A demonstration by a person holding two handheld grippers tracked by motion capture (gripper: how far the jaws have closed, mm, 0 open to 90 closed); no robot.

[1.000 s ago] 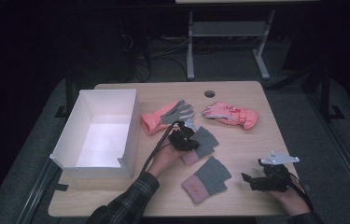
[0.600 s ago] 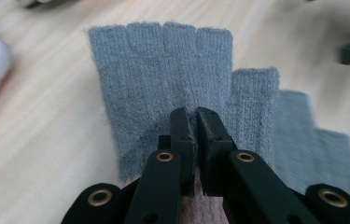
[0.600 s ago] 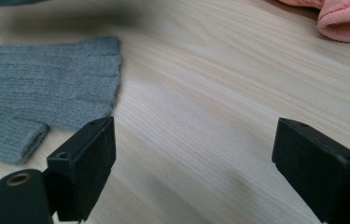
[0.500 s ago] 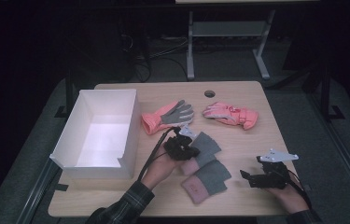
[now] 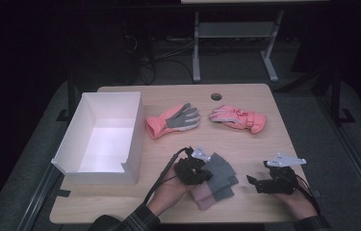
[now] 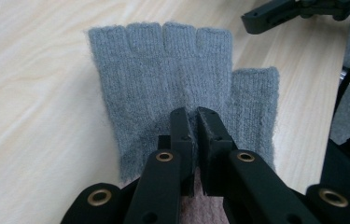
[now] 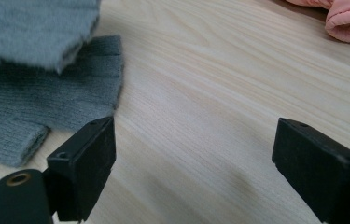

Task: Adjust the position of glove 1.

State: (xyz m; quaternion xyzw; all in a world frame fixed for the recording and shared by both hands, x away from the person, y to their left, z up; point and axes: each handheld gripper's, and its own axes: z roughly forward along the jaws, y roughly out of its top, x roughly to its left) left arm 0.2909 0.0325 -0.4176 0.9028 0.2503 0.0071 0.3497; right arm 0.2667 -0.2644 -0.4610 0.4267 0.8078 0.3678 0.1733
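Note:
My left gripper (image 6: 191,114) is shut on a grey fingerless knit glove (image 6: 163,70), pinching it near the palm. In the high view the left gripper (image 5: 202,172) holds this glove (image 5: 220,166) over a second grey glove (image 5: 224,191) near the table's front edge. A pink cuff (image 5: 201,199) shows beneath them. My right gripper (image 5: 254,182) rests at the front right, open, its jaws pointing left at the gloves. In the right gripper view the right gripper (image 7: 196,140) is open over bare wood, with the lifted glove (image 7: 32,23) above the flat one (image 7: 37,102) at the left.
Two pink and grey winter gloves (image 5: 173,120) (image 5: 238,117) lie across the far half of the wooden table (image 5: 274,144). A white open box (image 5: 72,144) stands at the left. A round cable hole (image 5: 216,96) sits near the far edge.
My left gripper has pulled the grey glove toward the front edge, so it now overlaps the second grey glove. The right gripper has kept still.

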